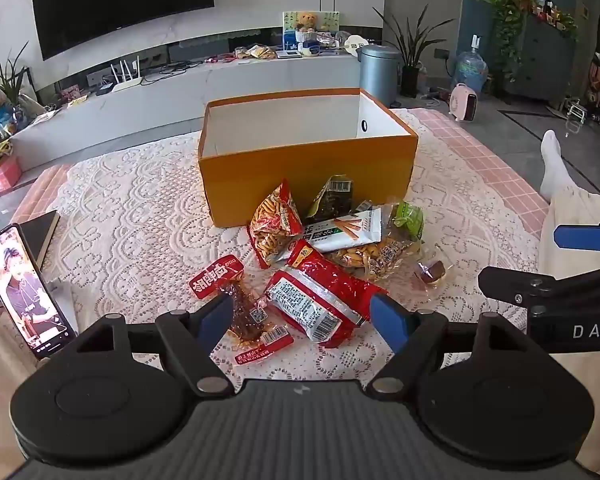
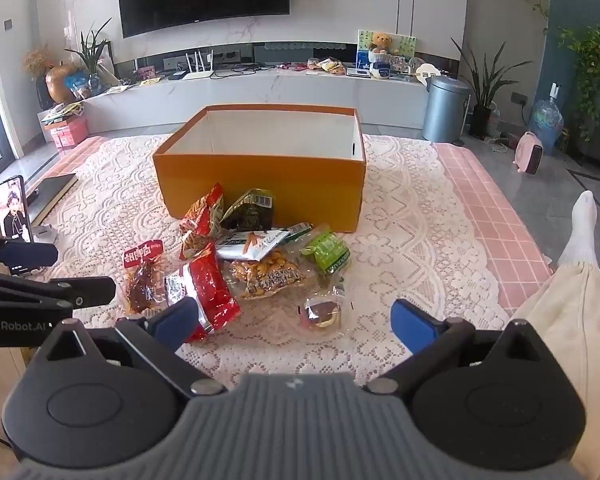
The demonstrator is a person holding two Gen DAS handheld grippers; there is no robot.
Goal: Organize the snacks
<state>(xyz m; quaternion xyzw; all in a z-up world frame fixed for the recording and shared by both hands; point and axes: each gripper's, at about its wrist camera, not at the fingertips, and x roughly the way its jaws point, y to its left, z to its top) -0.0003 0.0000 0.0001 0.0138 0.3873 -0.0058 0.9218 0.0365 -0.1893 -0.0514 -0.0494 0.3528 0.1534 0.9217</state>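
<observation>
An open orange box (image 1: pixel 308 176) (image 2: pixel 260 184) with a white, empty inside stands on the lace cloth. A pile of snack packets lies in front of it: a red packet (image 1: pixel 320 296) (image 2: pixel 212 288), a clear packet of dark meat (image 1: pixel 244 312) (image 2: pixel 142 280), a white stick-snack packet (image 1: pixel 340 232) (image 2: pixel 252 244), a green packet (image 2: pixel 326 254), a small round wrapped sweet (image 2: pixel 320 314) (image 1: pixel 430 272). My left gripper (image 1: pixel 302 320) is open, its fingers either side of the red packet, above it. My right gripper (image 2: pixel 296 324) is open and empty above the sweet.
A phone (image 1: pixel 22 292) (image 2: pixel 14 210) on a stand plays video at the left, beside a dark notebook (image 1: pixel 40 232). A person's leg (image 2: pixel 560 280) lies at the right. A TV unit (image 2: pixel 260 88), bin (image 2: pixel 446 108) and plants stand beyond the table.
</observation>
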